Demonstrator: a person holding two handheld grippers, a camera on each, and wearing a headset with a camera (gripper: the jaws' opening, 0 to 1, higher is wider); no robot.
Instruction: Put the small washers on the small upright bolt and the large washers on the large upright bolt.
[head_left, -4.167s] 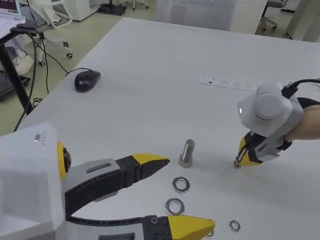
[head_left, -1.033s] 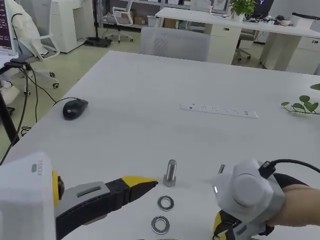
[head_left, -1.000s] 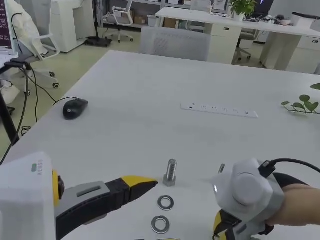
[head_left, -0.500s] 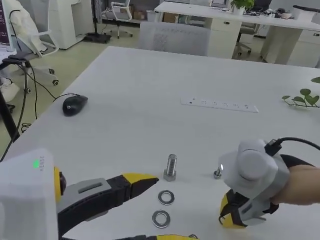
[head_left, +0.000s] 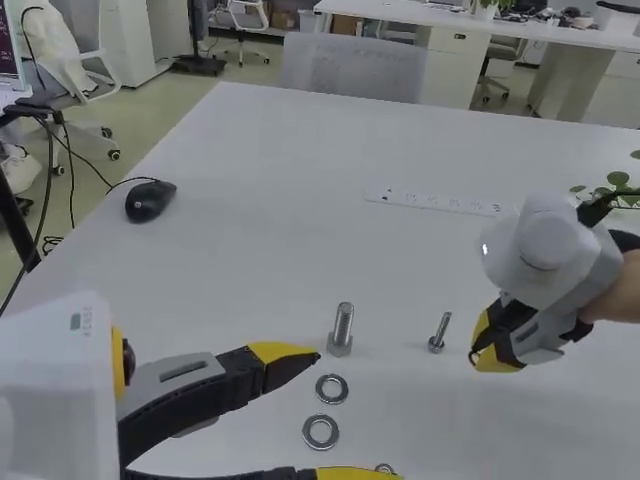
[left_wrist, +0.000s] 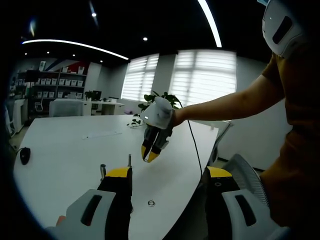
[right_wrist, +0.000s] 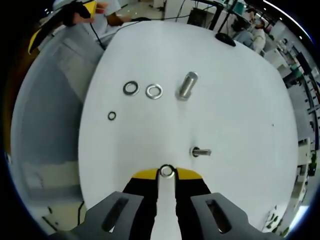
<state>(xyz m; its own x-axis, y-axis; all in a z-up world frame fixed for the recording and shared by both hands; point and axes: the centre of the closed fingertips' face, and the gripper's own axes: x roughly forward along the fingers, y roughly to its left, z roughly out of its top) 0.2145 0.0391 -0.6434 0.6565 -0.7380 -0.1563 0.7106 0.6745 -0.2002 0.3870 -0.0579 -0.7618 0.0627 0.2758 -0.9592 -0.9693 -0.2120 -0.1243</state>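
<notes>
The large upright bolt (head_left: 341, 330) stands mid-table, the thin small bolt (head_left: 438, 333) to its right. Two large washers (head_left: 331, 389) (head_left: 320, 432) lie flat in front of the large bolt, and a small washer (head_left: 384, 468) lies at the near edge. My right gripper (head_left: 482, 357) hangs just right of the small bolt, a little above the table. In its own view the right gripper (right_wrist: 166, 175) is shut on a small washer (right_wrist: 166, 171), with the small bolt (right_wrist: 200, 151) slightly ahead. My left gripper (left_wrist: 167, 175) stands open and holds nothing, near the large washers.
A black mouse (head_left: 150, 199) lies at the far left of the white table (head_left: 280, 200). A white power strip (head_left: 440, 203) runs along the back, and plant leaves (head_left: 600, 185) reach in at the right. A chair (head_left: 350, 65) stands behind the table.
My right gripper has lifted from the table's front right and moved away and to the right, ending beside the small bolt. The left gripper has stayed put; the head camera tilted.
</notes>
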